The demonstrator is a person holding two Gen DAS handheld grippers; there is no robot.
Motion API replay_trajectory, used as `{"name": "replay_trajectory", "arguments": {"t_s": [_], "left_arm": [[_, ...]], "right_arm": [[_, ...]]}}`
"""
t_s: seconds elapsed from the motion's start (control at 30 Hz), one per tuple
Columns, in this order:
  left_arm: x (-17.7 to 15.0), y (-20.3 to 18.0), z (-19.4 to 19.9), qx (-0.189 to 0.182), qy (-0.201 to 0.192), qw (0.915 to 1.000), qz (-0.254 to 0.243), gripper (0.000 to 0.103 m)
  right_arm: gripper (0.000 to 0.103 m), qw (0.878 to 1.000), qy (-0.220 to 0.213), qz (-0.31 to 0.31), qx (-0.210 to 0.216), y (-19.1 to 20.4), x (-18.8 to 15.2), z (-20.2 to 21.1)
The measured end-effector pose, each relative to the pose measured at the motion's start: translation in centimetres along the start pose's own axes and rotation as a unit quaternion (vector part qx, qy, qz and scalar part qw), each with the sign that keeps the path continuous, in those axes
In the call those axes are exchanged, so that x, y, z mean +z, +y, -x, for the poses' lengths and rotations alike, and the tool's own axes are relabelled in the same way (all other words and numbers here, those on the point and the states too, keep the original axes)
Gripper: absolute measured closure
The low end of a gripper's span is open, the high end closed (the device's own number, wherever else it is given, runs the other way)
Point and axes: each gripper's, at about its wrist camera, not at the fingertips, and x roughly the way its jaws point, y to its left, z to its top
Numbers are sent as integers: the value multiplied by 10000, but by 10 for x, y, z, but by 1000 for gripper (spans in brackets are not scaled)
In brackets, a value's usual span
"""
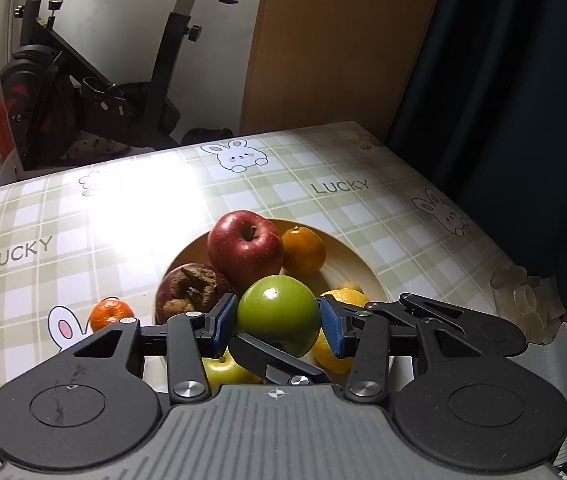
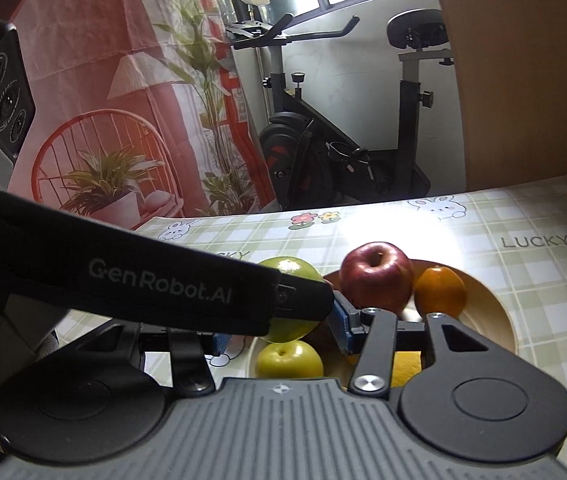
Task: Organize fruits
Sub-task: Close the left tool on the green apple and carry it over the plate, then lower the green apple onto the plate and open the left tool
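My left gripper [image 1: 278, 320] is shut on a green apple [image 1: 278, 312] and holds it over the cream bowl [image 1: 357, 258]. In the bowl lie a red apple [image 1: 245, 250], an orange [image 1: 303, 250], a dark mangosteen [image 1: 191, 292], a lemon [image 1: 341, 300] and a yellow-green apple [image 1: 225, 370]. A small tangerine [image 1: 111, 314] sits on the table left of the bowl. In the right wrist view my right gripper [image 2: 283, 334] is open above the bowl's near rim [image 2: 501, 320]. The left gripper's strap [image 2: 155, 276] crosses in front with the green apple [image 2: 291, 270]. The red apple [image 2: 377, 276] and orange [image 2: 439, 290] show behind.
The table has a green checked cloth with rabbits [image 1: 239, 154]. Clear plastic wrap [image 1: 523, 300] lies near the right edge. An exercise bike [image 1: 95, 92] stands behind the table, with a wooden panel [image 1: 339, 40] and dark curtain to the right.
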Motion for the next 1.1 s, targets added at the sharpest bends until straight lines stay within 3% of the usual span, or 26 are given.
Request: {"name": "replay_trajectory", "arguments": {"t_s": [0.3, 0.7, 1.1], "left_arm": [[-1, -6, -11, 0, 33, 9999, 153, 55], [-7, 1, -14, 17, 114, 9994, 327, 54], [-4, 33, 27, 165, -517, 9954, 787, 54]], "right_arm": [[52, 9999, 145, -93, -3, -32, -7, 3], [52, 9997, 144, 109, -136, -24, -11, -1], [52, 9983, 189, 361, -427, -17, -11, 5]]}}
